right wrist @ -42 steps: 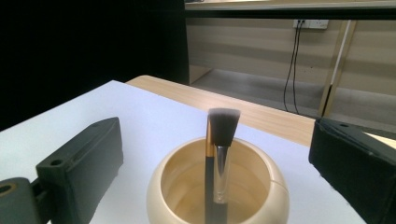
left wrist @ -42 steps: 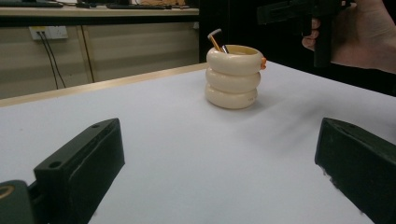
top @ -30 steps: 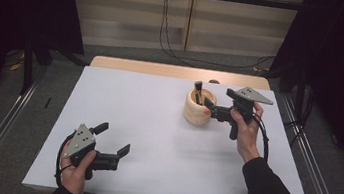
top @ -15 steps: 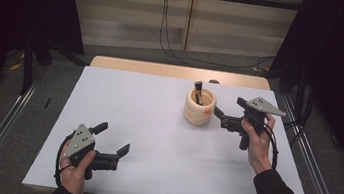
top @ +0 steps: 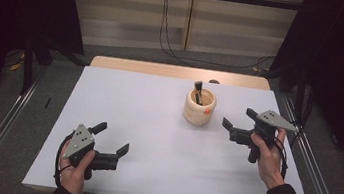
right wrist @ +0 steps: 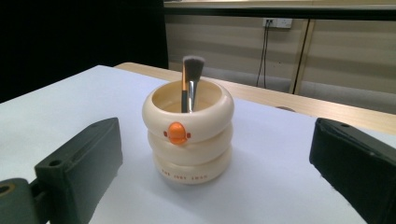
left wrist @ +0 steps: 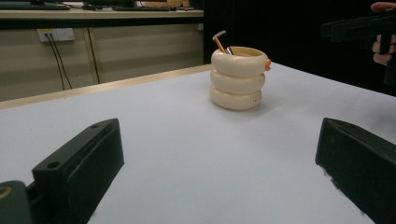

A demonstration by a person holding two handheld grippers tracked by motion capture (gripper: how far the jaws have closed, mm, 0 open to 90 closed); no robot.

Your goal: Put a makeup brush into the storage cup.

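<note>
Cream ringed holder (top: 199,108) stands upright on the white table (top: 146,124), right of centre toward the far edge, with a makeup brush (right wrist: 189,84) standing in it, bristles up, leaning against the inner wall; orange duck-bill knob (right wrist: 176,132) on the holder faces the right gripper. Step in hand looks like the brush placement into the holder being finished and the right gripper (top: 237,127) backing clear, judged from the layout only. To do it well: pull the right gripper straight away from the holder along the table, low and level, no sideways sweep, since the holder looks light and a jaw clip on the rim could tip it or knock the brush out; keep the trailing cable off the holder side. Right gripper: jaws wide apart, holding nothing, touching nothing, just beside the holder on its right with a clear gap of table between. In the right gripper view the holder sits centred between the two jaws but farther off, not inside them. Left gripper (top: 109,145): jaws also wide, empty, held near the front left of the table, well apart from the holder, pointing roughly toward it; best left parked there.
</note>
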